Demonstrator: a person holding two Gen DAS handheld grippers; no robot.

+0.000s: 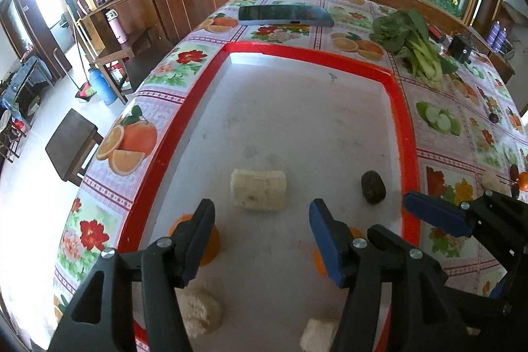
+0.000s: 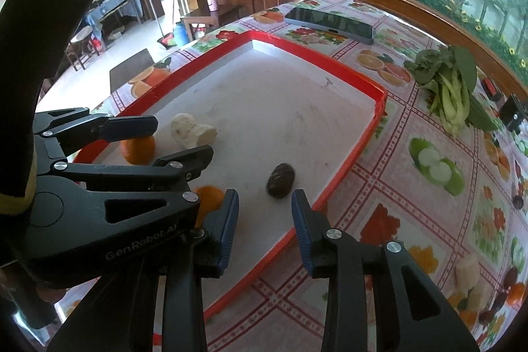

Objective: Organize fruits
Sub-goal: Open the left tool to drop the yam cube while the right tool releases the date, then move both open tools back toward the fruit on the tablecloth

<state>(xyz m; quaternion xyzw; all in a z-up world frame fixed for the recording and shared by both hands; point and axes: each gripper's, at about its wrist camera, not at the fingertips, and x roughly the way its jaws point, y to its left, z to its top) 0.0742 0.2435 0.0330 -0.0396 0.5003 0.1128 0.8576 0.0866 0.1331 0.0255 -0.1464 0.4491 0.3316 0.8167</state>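
A red-rimmed white tray [image 1: 401, 108] [image 2: 369, 134] lies on the flowered tablecloth. In it are pale banana pieces [image 1: 259, 188] [image 2: 191, 129], two orange pieces [image 1: 211, 240] [image 2: 138, 149] and a dark brown fruit [image 1: 373, 187] [image 2: 280, 179]. More pale pieces [image 1: 201, 312] lie near the tray's front. My left gripper [image 1: 260, 236] is open and empty above the tray's near half. My right gripper [image 2: 265, 220] is open and empty just short of the dark fruit, over the tray's right rim. Each gripper shows in the other's view.
A phone [image 1: 283, 15] [image 2: 330, 23] lies beyond the tray. Leafy greens [image 1: 412, 42] [image 2: 452, 84] lie at the right. More fruit pieces [image 2: 468, 279] sit on the cloth at the far right. A stool [image 1: 72, 141] stands left of the table.
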